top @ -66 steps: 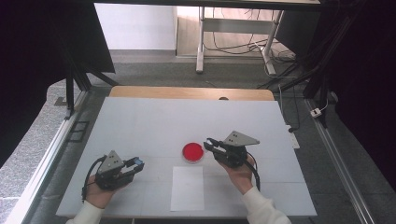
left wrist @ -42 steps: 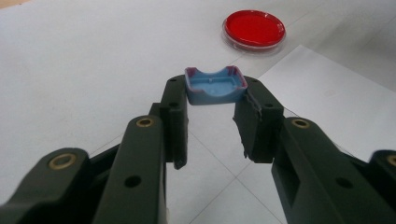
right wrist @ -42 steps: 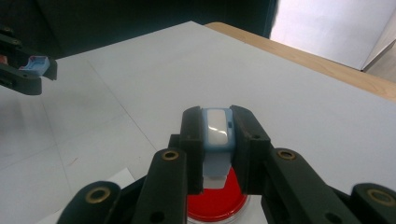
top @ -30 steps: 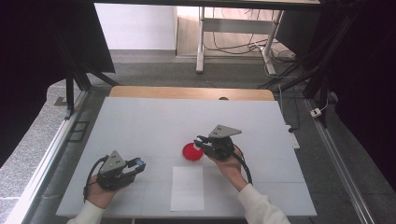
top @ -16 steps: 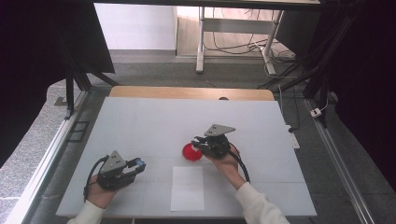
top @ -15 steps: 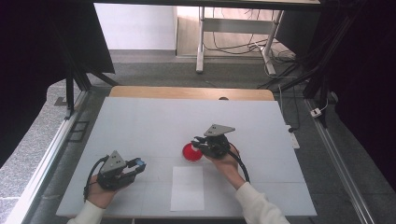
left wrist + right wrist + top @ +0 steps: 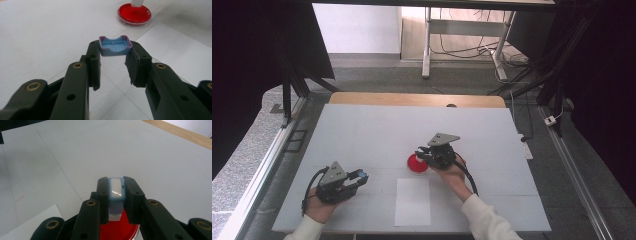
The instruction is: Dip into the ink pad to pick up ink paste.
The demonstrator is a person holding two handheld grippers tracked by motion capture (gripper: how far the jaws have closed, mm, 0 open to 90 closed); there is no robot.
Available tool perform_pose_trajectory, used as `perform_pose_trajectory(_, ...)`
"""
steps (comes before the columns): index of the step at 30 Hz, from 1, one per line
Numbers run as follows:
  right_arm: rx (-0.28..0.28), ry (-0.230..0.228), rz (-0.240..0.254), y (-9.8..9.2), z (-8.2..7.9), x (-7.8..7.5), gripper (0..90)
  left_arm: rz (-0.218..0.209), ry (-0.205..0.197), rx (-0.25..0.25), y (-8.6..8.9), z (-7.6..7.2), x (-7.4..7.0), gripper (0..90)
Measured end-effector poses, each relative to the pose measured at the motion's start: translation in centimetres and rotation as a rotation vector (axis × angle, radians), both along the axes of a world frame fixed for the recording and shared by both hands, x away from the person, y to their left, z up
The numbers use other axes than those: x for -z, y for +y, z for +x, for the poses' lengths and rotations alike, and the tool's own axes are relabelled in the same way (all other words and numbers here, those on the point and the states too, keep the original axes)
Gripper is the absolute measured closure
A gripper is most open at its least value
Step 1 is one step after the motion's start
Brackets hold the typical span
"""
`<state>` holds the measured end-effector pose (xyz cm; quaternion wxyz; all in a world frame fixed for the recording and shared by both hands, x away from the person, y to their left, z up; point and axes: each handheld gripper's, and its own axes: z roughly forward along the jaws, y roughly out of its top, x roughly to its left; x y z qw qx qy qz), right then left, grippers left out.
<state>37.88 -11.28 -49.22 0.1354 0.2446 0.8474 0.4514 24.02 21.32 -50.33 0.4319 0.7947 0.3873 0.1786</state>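
A white bench (image 7: 362, 130) under dark frames. At frame centre the right gripper (image 7: 424, 154) clamps a small blue-and-white block (image 7: 116, 188) over the red petri dish (image 7: 417, 163); lower left, the left gripper (image 7: 358, 176) pinches a blue cap (image 7: 115, 46). Pressing down unevenly could tip or slide the dish, spilling it onto the paper sheet (image 7: 413, 202).

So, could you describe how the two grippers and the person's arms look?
Both are black handheld tools. The left gripper and right gripper each carry a grey three-cornered plate on top and trail a black cable. Seen close in the left gripper view, the black fingers are flat blocks on linked arms with brass-coloured pins. The person wears white sleeves.
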Motion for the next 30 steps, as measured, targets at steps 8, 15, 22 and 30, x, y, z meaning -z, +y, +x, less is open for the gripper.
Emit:
perform_pose_trajectory(8,0.000,0.009,-0.020,0.16,0.07,0.37,74.9,-0.001,0.000,0.001,0.00,0.02,0.03,65.5)
perform_pose_trajectory(15,-0.004,0.005,-0.024,0.23,0.07,0.50,74.9,0.001,0.003,0.004,0.02,0.03,0.08,65.5)
perform_pose_trajectory(22,-0.003,0.012,-0.031,0.21,0.13,0.62,74.9,0.001,0.005,0.007,-0.09,0.04,0.14,65.5)
perform_pose_trajectory(30,-0.001,0.015,-0.046,0.30,0.16,0.88,74.9,0.001,0.004,0.007,-0.11,0.02,0.13,65.5)
